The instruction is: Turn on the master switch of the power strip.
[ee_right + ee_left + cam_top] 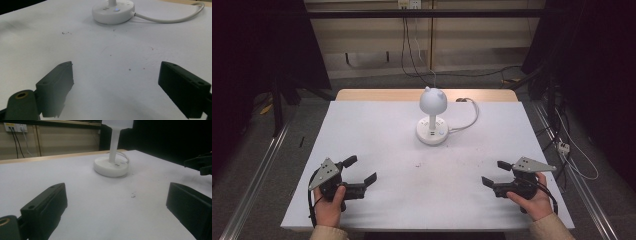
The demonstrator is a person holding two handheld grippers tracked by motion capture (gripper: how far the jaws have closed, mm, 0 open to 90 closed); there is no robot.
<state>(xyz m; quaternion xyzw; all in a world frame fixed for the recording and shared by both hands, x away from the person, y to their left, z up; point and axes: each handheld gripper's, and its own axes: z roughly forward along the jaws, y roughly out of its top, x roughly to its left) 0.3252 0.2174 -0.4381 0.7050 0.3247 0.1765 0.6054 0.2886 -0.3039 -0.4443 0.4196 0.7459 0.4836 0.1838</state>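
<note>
**White lamp at the far centre, both grippers spread wide and holding nothing**

So here's the setup. A white table (377, 140) with a small white desk lamp (432, 117) standing on it, far centre, a bit right of the middle line. It's upright: round flat base (432, 134) on the surface, a short stem going straight up, and a rounded head (433, 101) on top with two little ear-like bumps. So the long axis is vertical. The side of the base with the small buttons and a bluish light faces the near edge, toward the person. A white cable (468, 117) leaves the base on the right, loops toward the far right and runs to the far edge of the table.

The left gripper (360, 170) sits near the near-left corner, held in the left hand (330, 205), jaws wide apart and pointing right and slightly far. Nothing between them. In the left gripper view the lamp base (110, 167) and stem sit ahead in the gap, well apart from the jaws.

The right gripper (495, 173) mirrors it at the near right, in the right hand (532, 197), jaws also spread with nothing in them, pointing left. From the right gripper view the base (113, 10) is far ahead with the cable (172, 18) trailing off right.

A few dark specks (417, 165) dot the table between the two grippers.
</note>
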